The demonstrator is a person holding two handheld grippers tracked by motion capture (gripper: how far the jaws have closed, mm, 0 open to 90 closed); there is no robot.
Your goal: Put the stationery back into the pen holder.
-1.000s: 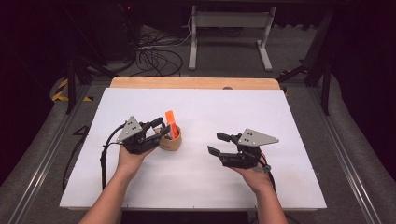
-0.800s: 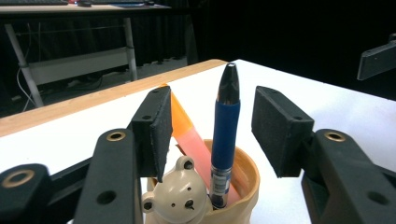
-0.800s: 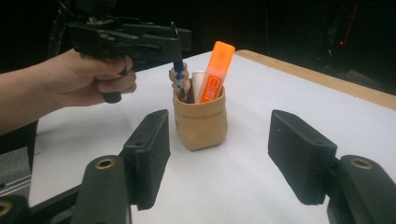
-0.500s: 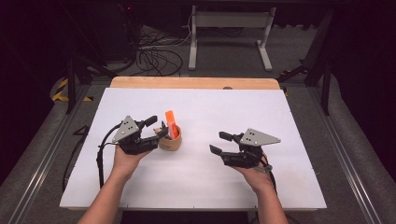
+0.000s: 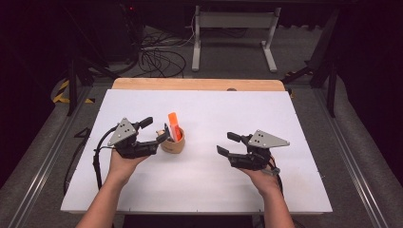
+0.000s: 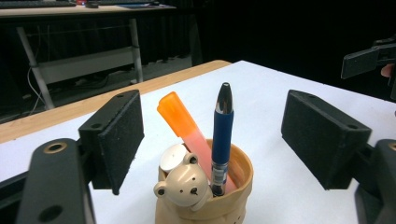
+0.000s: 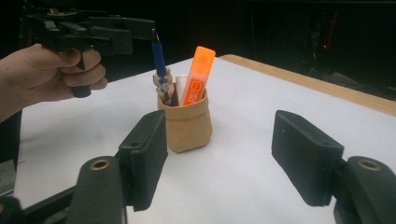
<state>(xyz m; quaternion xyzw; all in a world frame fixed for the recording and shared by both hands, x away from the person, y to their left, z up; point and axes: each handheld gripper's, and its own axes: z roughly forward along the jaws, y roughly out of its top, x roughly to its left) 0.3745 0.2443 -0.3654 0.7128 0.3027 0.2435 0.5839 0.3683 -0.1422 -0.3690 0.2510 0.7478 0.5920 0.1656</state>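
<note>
Tan pen holder (image 5: 173,144) with a bear figure (image 6: 183,184) stands on the white table (image 5: 204,190), left of centre, holding an orange highlighter (image 7: 194,82), its label print too small to read, and a blue pen (image 6: 221,135). The left gripper (image 5: 157,130) has just been opening; its fingers (image 6: 116,135) stand apart, flanking the holder without touching. The right gripper (image 5: 227,144) has its fingers (image 7: 147,149) apart, well clear.

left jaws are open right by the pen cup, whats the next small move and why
Probably draw the left gripper back from the tan cup. Its jaws have just been opening and stand wide apart with nothing pressed between them; the blue pen stands in the cup beside the orange highlighter, so it looks placed. The right gripper waits open, apart from the cup.
</note>
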